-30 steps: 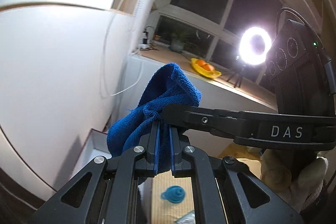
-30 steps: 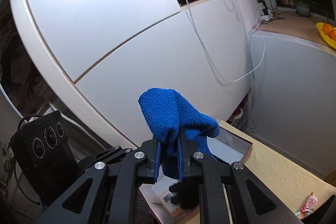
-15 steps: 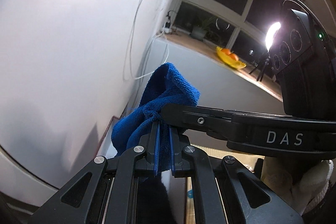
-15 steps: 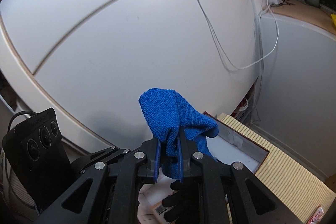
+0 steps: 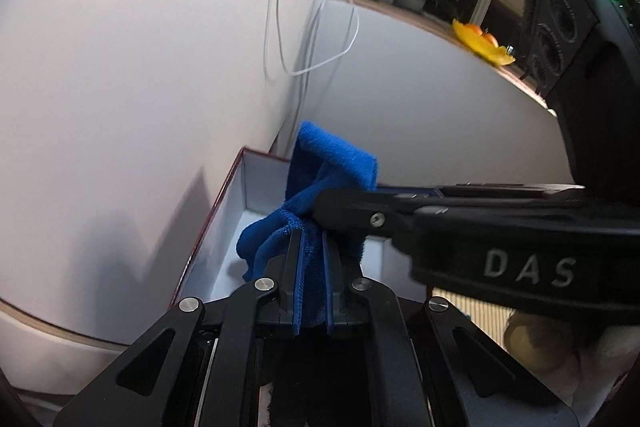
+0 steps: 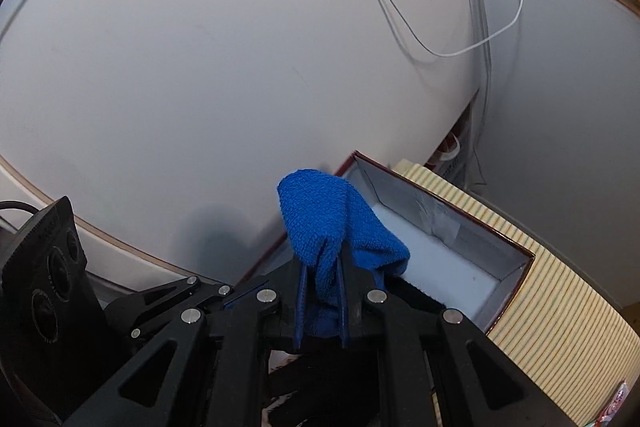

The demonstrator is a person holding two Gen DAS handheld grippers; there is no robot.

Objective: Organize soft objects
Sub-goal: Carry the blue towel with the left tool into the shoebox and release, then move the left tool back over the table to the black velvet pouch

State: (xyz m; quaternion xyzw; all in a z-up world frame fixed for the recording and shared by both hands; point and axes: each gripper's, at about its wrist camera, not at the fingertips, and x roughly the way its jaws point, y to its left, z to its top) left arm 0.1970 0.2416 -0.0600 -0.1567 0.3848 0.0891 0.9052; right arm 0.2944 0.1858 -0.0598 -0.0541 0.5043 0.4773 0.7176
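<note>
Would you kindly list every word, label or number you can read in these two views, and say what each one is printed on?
"DAS": white capitals on the black body of the right gripper, seen in the left wrist view.
Snack wrapper at the bottom right corner of the right wrist view: print too small and blurred to read.
Nothing else is legible.

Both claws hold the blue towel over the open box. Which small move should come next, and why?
Probably lower both claws a little further, then release. The blue towel is pinched in the left claw and the right claw, hanging above the white floor of the open box.
</note>
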